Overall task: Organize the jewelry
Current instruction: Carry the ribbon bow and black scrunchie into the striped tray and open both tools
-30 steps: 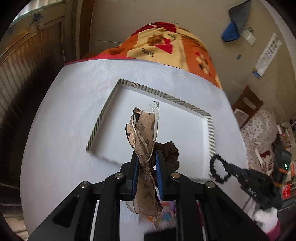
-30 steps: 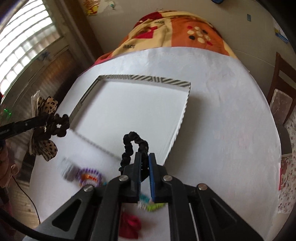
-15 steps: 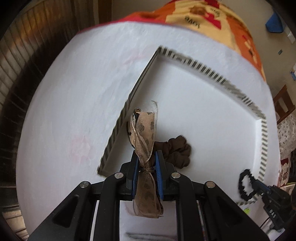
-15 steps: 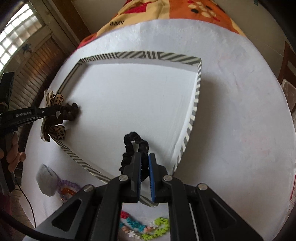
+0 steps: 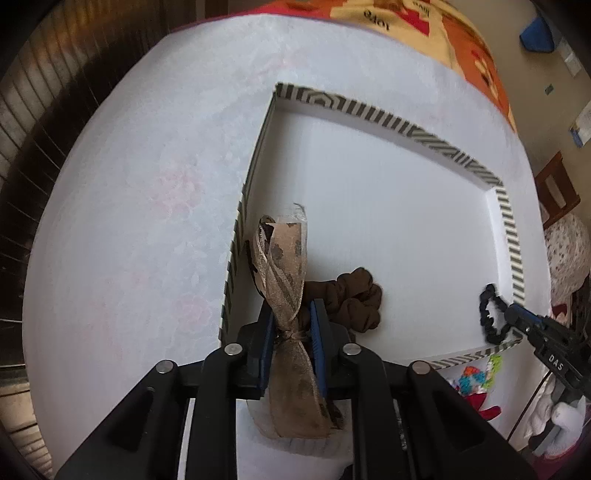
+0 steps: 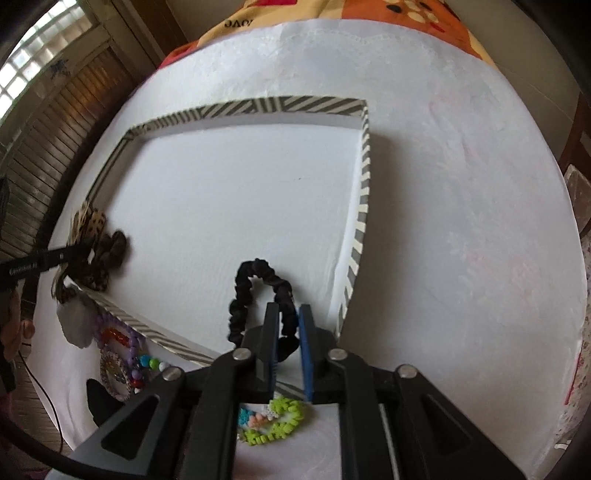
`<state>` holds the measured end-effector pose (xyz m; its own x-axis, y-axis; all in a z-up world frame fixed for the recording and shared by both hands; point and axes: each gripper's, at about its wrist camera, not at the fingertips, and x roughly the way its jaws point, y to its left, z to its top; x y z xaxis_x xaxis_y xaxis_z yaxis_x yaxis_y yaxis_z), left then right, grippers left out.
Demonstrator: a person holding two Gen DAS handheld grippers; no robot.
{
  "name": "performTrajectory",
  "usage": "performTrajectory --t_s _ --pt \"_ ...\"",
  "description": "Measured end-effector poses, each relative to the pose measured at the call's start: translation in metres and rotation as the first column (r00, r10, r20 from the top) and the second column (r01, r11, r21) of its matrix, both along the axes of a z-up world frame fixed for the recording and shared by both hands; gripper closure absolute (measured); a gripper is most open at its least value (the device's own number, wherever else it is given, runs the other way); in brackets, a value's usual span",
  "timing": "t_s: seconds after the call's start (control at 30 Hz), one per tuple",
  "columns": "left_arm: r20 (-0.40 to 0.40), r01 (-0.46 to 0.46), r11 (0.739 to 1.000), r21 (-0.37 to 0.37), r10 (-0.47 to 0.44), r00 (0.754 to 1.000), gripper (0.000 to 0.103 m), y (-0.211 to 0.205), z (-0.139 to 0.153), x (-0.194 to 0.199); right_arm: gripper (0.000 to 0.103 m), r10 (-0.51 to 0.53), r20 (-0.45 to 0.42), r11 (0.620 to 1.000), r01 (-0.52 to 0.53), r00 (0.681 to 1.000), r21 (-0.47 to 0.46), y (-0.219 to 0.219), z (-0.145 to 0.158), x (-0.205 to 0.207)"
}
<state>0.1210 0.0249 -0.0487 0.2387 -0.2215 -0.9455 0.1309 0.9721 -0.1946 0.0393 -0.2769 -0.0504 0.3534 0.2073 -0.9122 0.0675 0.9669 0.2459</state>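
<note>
My left gripper [image 5: 291, 306] is shut on a brown scrunchie with a leopard-print bow [image 5: 282, 266]; its brown loop [image 5: 356, 301] rests inside the near left corner of the striped-rim white tray [image 5: 511, 236]. My right gripper [image 6: 288, 310] is shut on a black scrunchie [image 6: 243, 291], held over the tray's [image 6: 364, 192] near right part. The right gripper with the black scrunchie [image 5: 491, 314] shows in the left wrist view; the left gripper with the bow scrunchie [image 6: 99, 251] shows in the right wrist view.
Several beaded bracelets [image 6: 118, 365] and a green one [image 6: 277, 421] lie on the white tablecloth [image 6: 461, 221] in front of the tray. A grey-white item [image 6: 75, 321] lies beside them. An orange patterned cloth [image 5: 424, 22] hangs at the far edge.
Both grippers moved forward and down over the tray with their scrunchies. The brown scrunchie now sits inside the tray's left corner; the black one is over the tray floor.
</note>
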Motion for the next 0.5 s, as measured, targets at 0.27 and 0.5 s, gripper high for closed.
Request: performTrajectory --t_s 0.27,0.5 --pt "0.095 -0.025 0.999 -0.031 0.027 0.995 0.07 0.004 0.033 -0.022 0.044 -0.044 0.08 0.997 0.038 0.996 0.073 0.008 0.029 -0.021" --pt "0.179 -0.026 1.0 0.002 0.025 0.984 0.07 0.008 0.061 -0.054 0.043 -0.06 0.164 0.998 0.059 0.985 0.012 0.022 0.066 -0.063"
